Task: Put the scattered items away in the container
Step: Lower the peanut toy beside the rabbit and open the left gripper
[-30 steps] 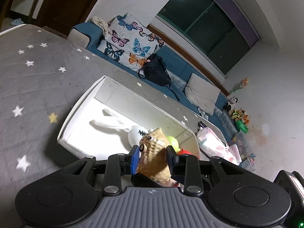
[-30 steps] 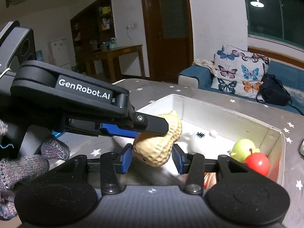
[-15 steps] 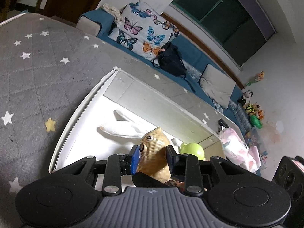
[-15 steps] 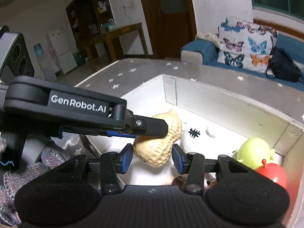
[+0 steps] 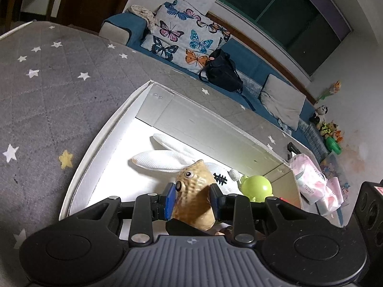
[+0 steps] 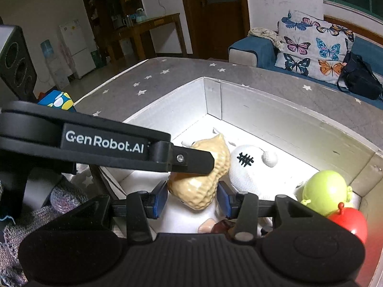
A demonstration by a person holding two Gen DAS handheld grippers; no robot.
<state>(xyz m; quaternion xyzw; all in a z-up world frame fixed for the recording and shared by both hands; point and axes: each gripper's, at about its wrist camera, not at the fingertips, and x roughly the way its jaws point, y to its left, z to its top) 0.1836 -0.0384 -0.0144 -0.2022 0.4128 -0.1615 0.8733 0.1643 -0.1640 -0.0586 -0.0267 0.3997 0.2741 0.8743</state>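
Looking along the left gripper (image 5: 191,199), the peanut toy (image 5: 194,201) sits squeezed between the two blue-padded fingers (image 5: 169,201), touching both pads, its googly-eyed end pointing up and forward past the tips. It hangs over the inside of the white box (image 5: 91,157), which rests on the grey star-patterned surface (image 5: 47,91); whether that is a bed or a worktop cannot be told. Beyond the toy, on the box floor, lie a white knitted rabbit (image 5: 165,159) and a green round toy (image 5: 256,186).

From the right wrist view, the right gripper (image 6: 191,197) has its fingers (image 6: 160,198) spread wider than the peanut toy (image 6: 203,172); the toy lies between them, and any gap is too slight to judge, so whether the pads touch it cannot be told. The left gripper's black finger (image 6: 189,160) crosses in from the left and presses on the toy's upper side. Right of it in the white box (image 6: 287,117) sit the white knitted rabbit (image 6: 249,172), the green round toy (image 6: 325,191) and a red toy (image 6: 349,222).
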